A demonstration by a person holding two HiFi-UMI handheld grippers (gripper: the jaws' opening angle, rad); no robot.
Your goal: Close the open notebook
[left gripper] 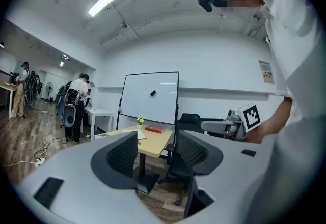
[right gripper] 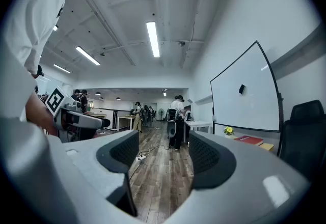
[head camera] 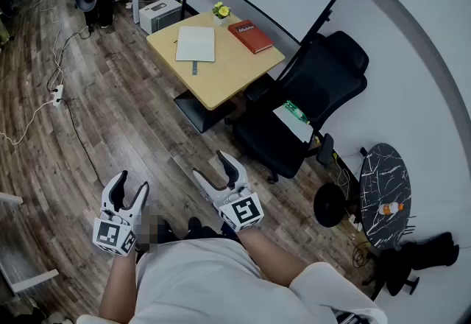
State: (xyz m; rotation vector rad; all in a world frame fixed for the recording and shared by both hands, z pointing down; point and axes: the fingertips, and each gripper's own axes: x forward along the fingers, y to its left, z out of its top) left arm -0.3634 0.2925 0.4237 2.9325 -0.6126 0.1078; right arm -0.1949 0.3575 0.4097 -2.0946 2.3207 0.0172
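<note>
The white notebook [head camera: 195,43] lies flat on a light wooden table [head camera: 228,72] a few steps ahead, with a grey strip [head camera: 195,67] at its near edge. In the left gripper view the notebook [left gripper: 135,134] shows small and far off. My left gripper [head camera: 132,184] and right gripper [head camera: 213,168] are held near my body above the wooden floor, far from the table. Both are open with nothing between the fingers. The left gripper [left gripper: 158,154] points at the table; the right gripper [right gripper: 163,154] points down the room.
A red book [head camera: 251,36] and a small pot of yellow flowers [head camera: 221,12] share the table. A black office chair [head camera: 309,101] stands right of it, a whiteboard [left gripper: 150,96] behind. Cables [head camera: 55,94] run over the floor at left. People [right gripper: 175,116] stand farther off.
</note>
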